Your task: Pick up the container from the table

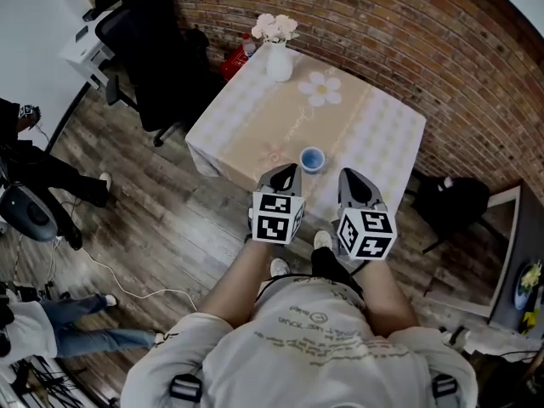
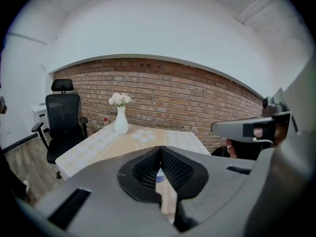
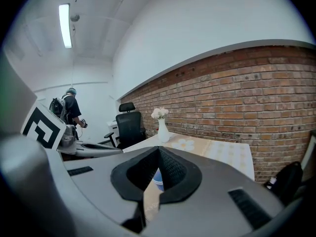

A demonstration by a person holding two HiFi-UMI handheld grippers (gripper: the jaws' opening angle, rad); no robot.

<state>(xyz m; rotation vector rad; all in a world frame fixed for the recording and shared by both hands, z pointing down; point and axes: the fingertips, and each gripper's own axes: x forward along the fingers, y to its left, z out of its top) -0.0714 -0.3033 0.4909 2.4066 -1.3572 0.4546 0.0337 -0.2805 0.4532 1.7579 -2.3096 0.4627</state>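
A small blue container (image 1: 312, 158) stands near the front edge of the table (image 1: 255, 134), which wears a beige cloth. My left gripper (image 1: 291, 170) hovers just short of it on its left, jaws shut and empty. My right gripper (image 1: 351, 175) hovers at its right, a little apart, also shut with nothing in it. In the left gripper view the closed tips of the gripper (image 2: 160, 148) meet above the container (image 2: 159, 175), which peeks through the gap below. The right gripper view shows that gripper (image 3: 158, 148) with the container (image 3: 158, 179) the same way.
A white vase of flowers (image 1: 279, 58) stands at the table's far edge, beside a flower print on the cloth (image 1: 323, 87). A black office chair (image 1: 144, 41) is at the table's left. A black bag (image 1: 455, 198) lies on the floor at right. A person (image 1: 38, 172) stands at far left.
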